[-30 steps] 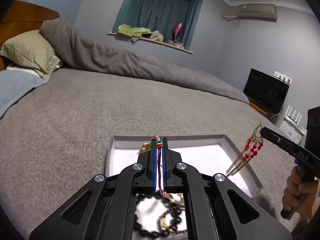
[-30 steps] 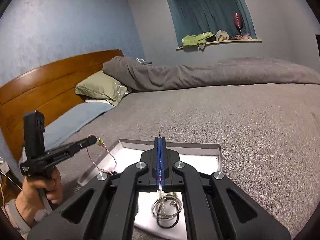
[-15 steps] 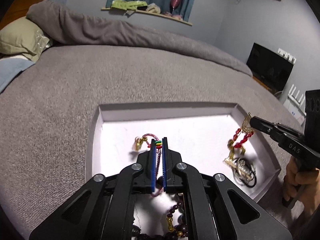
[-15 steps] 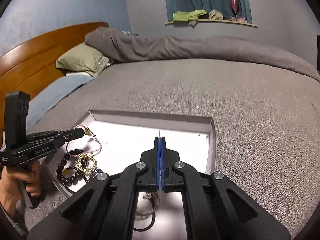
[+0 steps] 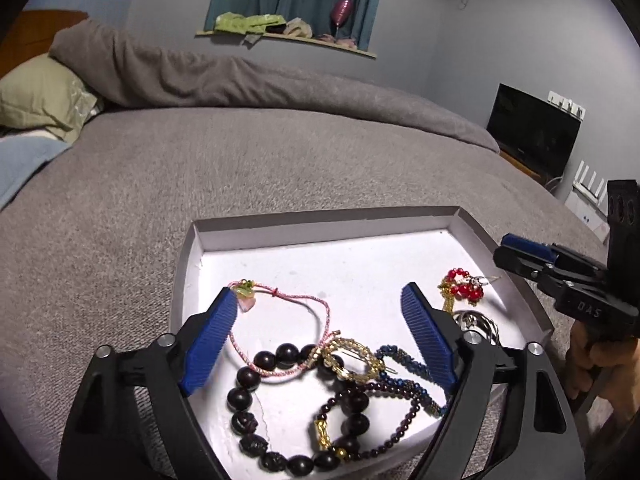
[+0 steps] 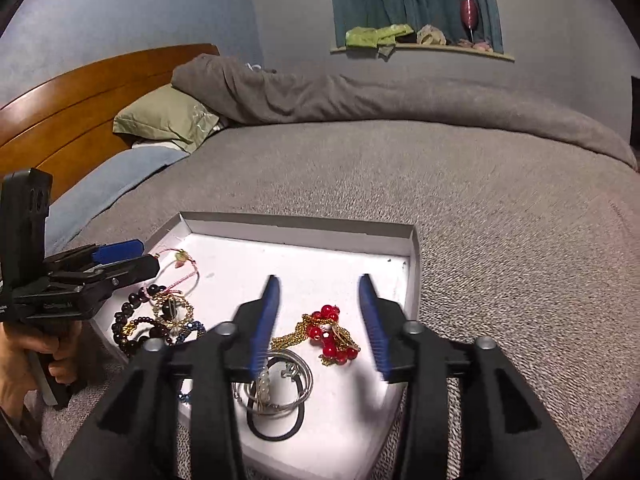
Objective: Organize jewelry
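Note:
A shallow white tray (image 5: pixel 320 232) (image 6: pixel 296 228) lies on the grey bed. My left gripper (image 5: pixel 320 300) is open and empty above the tray's left half. Below it lie a pink cord bracelet (image 5: pixel 296 300) (image 6: pixel 182 258), a dark bead bracelet (image 5: pixel 256 360), a gold hair clip (image 5: pixel 348 358) and a blue beaded strand (image 5: pixel 404 364). My right gripper (image 6: pixel 318 284) is open and empty above a red-bead and gold earring (image 6: pixel 330 334) (image 5: pixel 460 286), silver rings (image 6: pixel 280 380) and a black hair band (image 6: pixel 276 428).
The grey bedspread (image 5: pixel 200 168) surrounds the tray. Pillows (image 6: pixel 164 116) and a wooden headboard (image 6: pixel 80 92) are at the left, a rolled duvet (image 6: pixel 360 96) at the back. A television (image 5: pixel 534 128) stands at the right.
Both grippers have lowered over the tray and opened. The pink cord bracelet left my left gripper and the red earring left my right gripper; both now lie in the tray.

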A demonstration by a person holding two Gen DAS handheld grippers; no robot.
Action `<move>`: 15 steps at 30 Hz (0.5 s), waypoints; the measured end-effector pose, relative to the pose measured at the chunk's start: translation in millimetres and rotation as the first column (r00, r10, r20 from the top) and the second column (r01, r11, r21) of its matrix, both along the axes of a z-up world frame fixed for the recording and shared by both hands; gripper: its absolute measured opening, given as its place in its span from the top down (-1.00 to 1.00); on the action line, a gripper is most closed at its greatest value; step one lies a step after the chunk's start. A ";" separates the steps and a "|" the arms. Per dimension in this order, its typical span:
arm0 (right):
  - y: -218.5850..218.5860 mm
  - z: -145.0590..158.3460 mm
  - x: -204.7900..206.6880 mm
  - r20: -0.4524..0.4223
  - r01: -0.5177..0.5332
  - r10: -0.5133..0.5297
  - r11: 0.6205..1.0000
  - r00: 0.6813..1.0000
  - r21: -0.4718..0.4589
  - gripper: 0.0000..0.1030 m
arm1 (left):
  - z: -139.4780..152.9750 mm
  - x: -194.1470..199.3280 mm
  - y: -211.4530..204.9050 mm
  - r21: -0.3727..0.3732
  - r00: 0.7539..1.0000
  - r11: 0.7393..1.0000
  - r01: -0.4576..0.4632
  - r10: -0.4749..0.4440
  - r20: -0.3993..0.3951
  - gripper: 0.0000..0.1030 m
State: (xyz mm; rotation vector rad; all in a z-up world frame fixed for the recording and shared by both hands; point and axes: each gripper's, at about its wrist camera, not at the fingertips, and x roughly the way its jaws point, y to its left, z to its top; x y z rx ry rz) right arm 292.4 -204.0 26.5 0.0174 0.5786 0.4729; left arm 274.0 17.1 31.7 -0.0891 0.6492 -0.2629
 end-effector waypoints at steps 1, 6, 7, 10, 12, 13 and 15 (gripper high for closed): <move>-1.0 0.8 -3.9 0.007 -0.001 0.001 1.000 1.000 0.001 0.05 | 1.6 -4.0 -1.7 0.009 1.000 1.000 -0.002 0.001 0.013 -0.83; -0.6 4.6 -26.4 0.051 -0.011 0.012 0.999 0.999 -0.030 -0.15 | 8.1 -25.6 -6.3 0.042 0.998 0.999 0.008 -0.010 0.056 -0.85; 0.1 5.9 -30.4 0.058 -0.013 0.015 0.999 0.998 -0.033 -0.18 | 9.2 -30.0 -6.7 0.047 0.998 0.999 0.009 -0.012 0.061 -0.85; -2.1 9.8 -46.6 0.091 -0.013 0.015 1.000 0.996 -0.025 -0.37 | 10.8 -43.0 -3.5 0.046 0.997 0.999 0.004 -0.007 0.072 -0.85; -3.4 11.6 -53.7 0.107 -0.009 0.012 1.000 0.994 -0.029 -0.43 | 12.5 -54.1 -2.7 0.044 0.996 0.999 -0.004 0.000 0.084 -0.85; -4.0 12.0 -58.8 0.118 -0.005 0.009 0.999 0.993 -0.035 -0.48 | 13.2 -59.2 -3.2 0.048 0.996 0.999 -0.009 0.005 0.093 -0.86; -6.8 11.4 -65.8 0.131 0.003 0.002 0.999 0.991 -0.035 -0.53 | 15.5 -70.0 -3.2 0.057 0.993 0.998 -0.023 0.016 0.120 -0.86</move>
